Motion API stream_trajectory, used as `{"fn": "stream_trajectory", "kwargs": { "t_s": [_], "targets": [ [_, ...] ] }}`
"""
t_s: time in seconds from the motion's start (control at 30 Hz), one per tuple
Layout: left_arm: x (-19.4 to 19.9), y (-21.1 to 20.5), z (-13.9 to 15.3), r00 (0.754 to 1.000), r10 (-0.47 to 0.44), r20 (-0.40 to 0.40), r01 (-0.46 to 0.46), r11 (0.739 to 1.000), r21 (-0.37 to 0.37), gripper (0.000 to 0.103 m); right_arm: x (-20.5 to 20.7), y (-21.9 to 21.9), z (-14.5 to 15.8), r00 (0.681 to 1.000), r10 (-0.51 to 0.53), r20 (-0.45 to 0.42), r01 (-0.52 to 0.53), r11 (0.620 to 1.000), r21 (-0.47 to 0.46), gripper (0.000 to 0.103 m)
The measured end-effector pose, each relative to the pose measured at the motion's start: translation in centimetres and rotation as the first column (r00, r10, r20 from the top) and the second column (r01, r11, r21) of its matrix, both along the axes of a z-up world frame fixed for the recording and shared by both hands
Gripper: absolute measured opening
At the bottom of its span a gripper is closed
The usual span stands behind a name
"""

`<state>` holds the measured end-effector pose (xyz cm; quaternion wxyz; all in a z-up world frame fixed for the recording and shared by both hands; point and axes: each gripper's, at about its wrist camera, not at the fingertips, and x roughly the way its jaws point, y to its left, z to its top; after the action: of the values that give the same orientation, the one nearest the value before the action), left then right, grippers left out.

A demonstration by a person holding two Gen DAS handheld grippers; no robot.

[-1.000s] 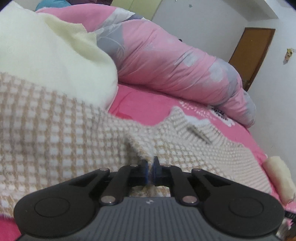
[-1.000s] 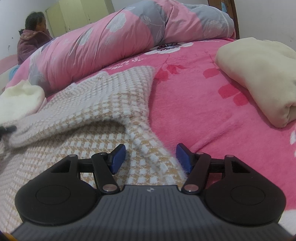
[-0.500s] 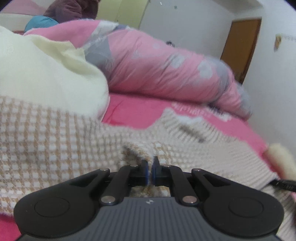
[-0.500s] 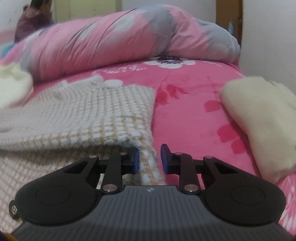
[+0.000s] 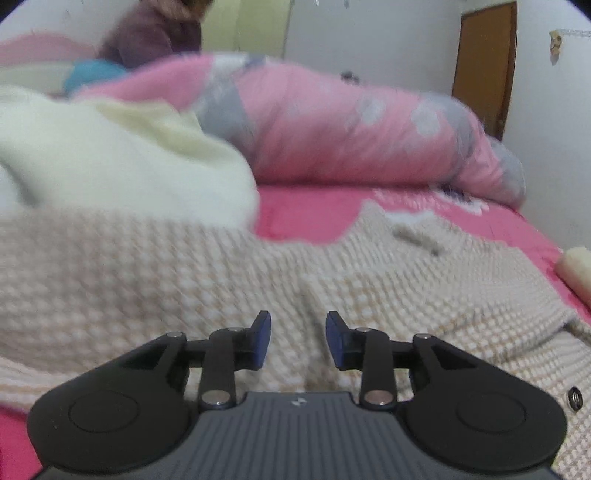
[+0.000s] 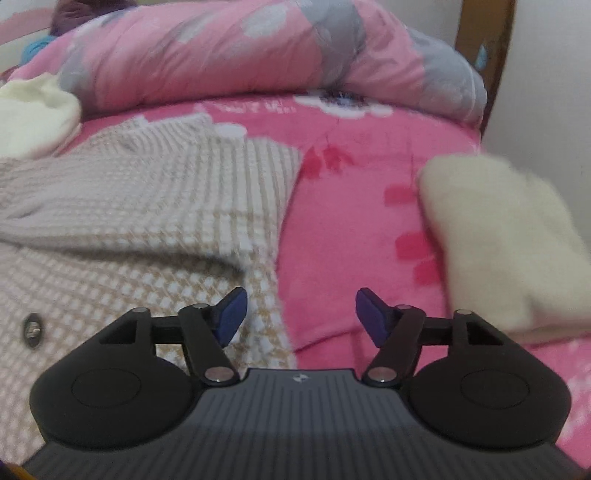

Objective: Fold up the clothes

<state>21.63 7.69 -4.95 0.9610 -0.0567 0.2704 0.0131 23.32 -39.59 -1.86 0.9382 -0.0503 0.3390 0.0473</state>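
Observation:
A beige-and-white checked knit sweater lies spread over the pink bed sheet. My left gripper hovers over its middle, open, with nothing between the blue pads. In the right wrist view the same sweater fills the left half, with one layer folded over another. My right gripper is open at the sweater's right edge, its left pad over the knit and its right pad over bare sheet.
A cream folded garment lies on the sweater's far left; another cream bundle sits on the sheet at right. A rolled pink-and-grey duvet runs along the back. A person sits far behind. A brown door stands at right.
The left gripper was shut on a pinch of the sweater and has let it go and opened. The right gripper narrowed half a second ago and is now wide open again.

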Motion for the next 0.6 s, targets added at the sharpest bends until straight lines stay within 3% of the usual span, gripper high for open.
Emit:
{"fn": "stream_trajectory", "kwargs": {
  "t_s": [0.13,0.2,0.27,0.33,0.4,0.6],
  "targets": [
    [1.5,-2.2,0.8,0.995,-0.085,0.043,0.085,0.996,-0.015,0.034,1.8,0.6,3.2,0.993,0.032,0.11,-0.048,0.989,0.139,0.062],
    [3.2,-4.4,-0.2,0.986,-0.162,0.024,0.162,0.987,-0.011,0.034,3.9,1.8,2.8,0.992,0.026,0.124,-0.048,0.982,0.181,0.04],
    [5.0,-6.1,-2.2,0.985,-0.17,-0.027,0.17,0.985,0.023,0.034,6.3,3.0,0.4,0.997,0.013,0.077,-0.029,0.976,0.217,0.026],
    [6.2,-6.7,-4.3,0.988,-0.126,-0.084,0.132,0.989,0.067,0.033,8.2,4.5,-3.8,1.0,0.018,-0.024,-0.014,0.981,0.192,0.025],
    [6.1,-6.3,-4.3,0.989,-0.129,-0.07,0.133,0.99,0.047,0.033,8.7,4.9,-5.9,1.0,0.021,-0.012,-0.019,0.985,0.172,0.025],
    [5.5,-5.5,-4.7,0.99,-0.128,-0.053,0.127,0.992,-0.01,0.033,15.1,3.6,-5.3,0.996,-0.071,-0.048,0.079,0.974,0.213,0.025]
  ]
}}
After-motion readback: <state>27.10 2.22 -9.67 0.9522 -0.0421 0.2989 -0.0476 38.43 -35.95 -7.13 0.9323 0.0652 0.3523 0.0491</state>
